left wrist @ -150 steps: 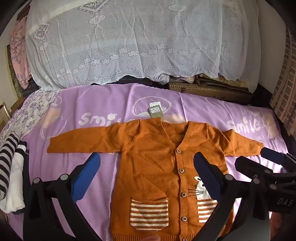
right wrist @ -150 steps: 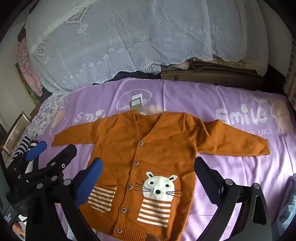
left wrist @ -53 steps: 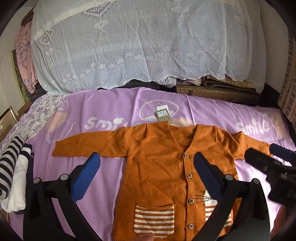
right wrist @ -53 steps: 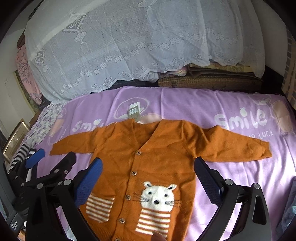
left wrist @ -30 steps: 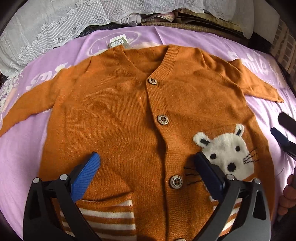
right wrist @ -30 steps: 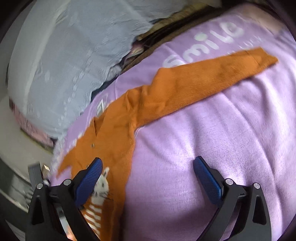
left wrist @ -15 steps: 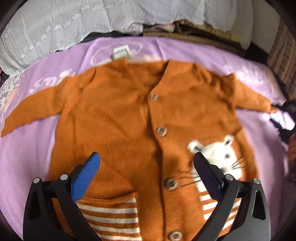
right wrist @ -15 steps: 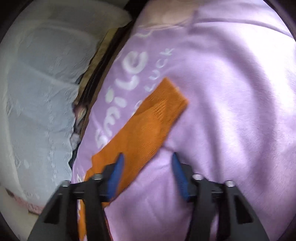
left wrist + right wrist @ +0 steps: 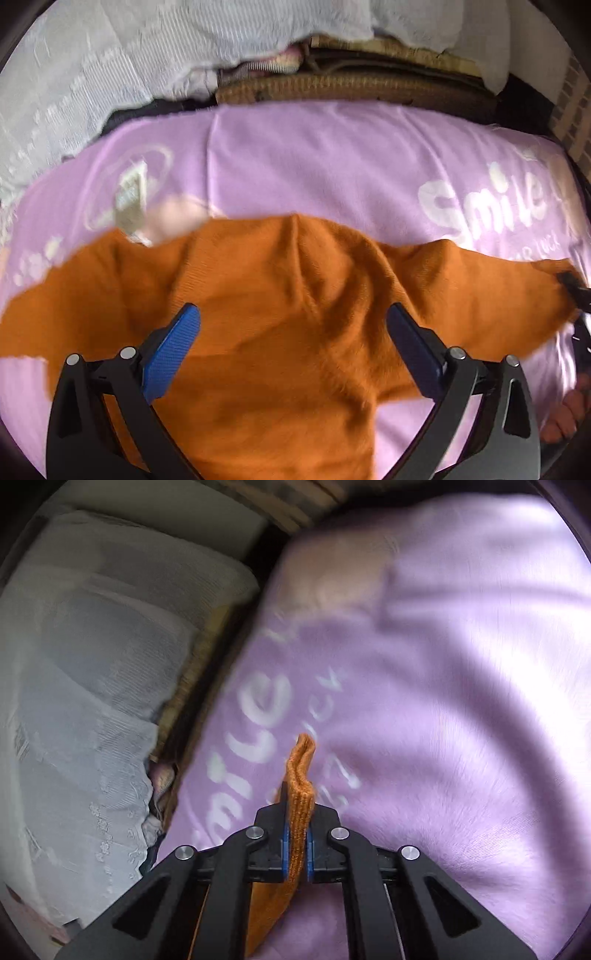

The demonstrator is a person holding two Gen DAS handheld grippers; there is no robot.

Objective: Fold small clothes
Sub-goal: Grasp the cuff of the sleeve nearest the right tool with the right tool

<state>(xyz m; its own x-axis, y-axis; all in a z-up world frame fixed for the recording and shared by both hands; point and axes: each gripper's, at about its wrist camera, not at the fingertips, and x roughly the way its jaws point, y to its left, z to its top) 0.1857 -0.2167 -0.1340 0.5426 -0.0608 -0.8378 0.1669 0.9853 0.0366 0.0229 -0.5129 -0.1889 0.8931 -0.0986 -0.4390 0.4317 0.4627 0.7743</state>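
Left wrist view: my left gripper [image 9: 293, 334] hangs wide open, holding nothing, over the orange cardigan [image 9: 280, 314] spread on the purple sheet [image 9: 332, 162]. Right wrist view: my right gripper [image 9: 295, 838] pinches the cardigan's sleeve cuff [image 9: 301, 775] between its 2 pads.

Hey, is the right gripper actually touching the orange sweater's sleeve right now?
Touching. In the right wrist view the right gripper is shut on the sleeve cuff of the orange sweater, the knit pinched between both blue pads with no gap.
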